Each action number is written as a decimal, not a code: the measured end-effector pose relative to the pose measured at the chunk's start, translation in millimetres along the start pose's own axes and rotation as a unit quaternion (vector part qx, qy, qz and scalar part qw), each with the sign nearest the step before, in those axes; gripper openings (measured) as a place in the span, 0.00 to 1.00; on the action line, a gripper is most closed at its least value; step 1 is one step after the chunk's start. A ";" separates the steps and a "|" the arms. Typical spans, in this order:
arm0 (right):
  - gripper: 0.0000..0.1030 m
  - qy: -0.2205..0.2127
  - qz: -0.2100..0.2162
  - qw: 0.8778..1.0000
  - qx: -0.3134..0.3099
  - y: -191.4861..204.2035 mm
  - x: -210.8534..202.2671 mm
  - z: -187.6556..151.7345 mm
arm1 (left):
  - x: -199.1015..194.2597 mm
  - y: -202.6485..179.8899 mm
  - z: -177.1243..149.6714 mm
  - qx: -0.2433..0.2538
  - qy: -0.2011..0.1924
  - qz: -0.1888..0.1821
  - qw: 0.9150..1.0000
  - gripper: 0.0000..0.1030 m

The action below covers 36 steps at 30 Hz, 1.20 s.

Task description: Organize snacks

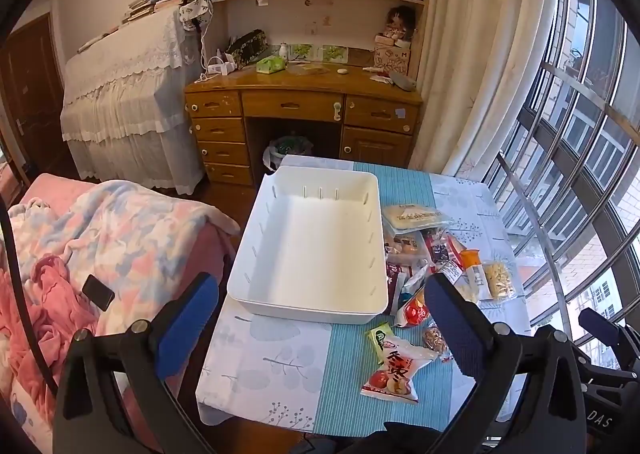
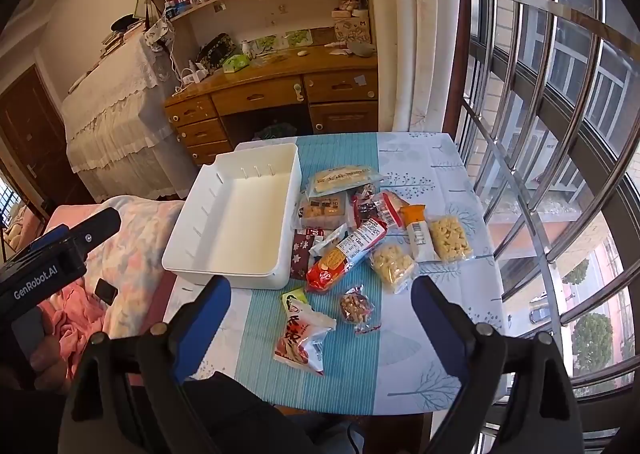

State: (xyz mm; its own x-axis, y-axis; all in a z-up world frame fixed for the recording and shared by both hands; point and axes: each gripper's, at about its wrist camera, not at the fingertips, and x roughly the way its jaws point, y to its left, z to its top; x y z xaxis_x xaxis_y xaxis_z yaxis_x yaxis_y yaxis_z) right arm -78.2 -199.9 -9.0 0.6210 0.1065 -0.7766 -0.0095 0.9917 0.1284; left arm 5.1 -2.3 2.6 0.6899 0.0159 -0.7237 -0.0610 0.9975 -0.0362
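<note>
Both hand-held grippers open, left hand-held gripper (image 1: 320,318), right hand-held gripper (image 2: 320,318), white bin (image 2: 236,221) empty

Bench under a blue-and-white leaf-print cloth, with a bin and loose snacks on it.
The bench (image 2: 420,366) carried a white bin (image 2: 236,221) on its left half; snack packets (image 2: 360,230) lay heaped just right of it, and a red-and-white packet (image 2: 302,338) lay apart, nearer the front edge.
</note>
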 end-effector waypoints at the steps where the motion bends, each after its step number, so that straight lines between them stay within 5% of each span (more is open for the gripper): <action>1: 0.90 0.000 -0.001 1.000 0.000 0.8 -0.2 0.1 | -1.2 5.2 1.0 0.001 -0.001 -0.003 1.000 0.99; 21: 0.90 -0.012 -0.054 0.997 0.045 29.6 -2.4 -17.4 | 16.4 26.3 -4.6 0.046 0.017 -0.036 0.998 0.99; 36: 0.90 -0.004 -0.105 0.992 0.071 21.9 -5.4 -30.0 | 46.2 5.2 -4.5 0.092 0.061 -0.062 0.992 0.99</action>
State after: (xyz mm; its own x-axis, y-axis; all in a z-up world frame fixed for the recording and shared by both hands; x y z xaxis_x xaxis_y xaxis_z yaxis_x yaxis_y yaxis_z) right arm -105.2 -176.6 -20.5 0.6035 -0.1027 -0.7907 0.2310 0.9717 0.0501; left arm 33.4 3.3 -34.2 0.5910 -0.1055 -0.7997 0.1602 0.9870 -0.0119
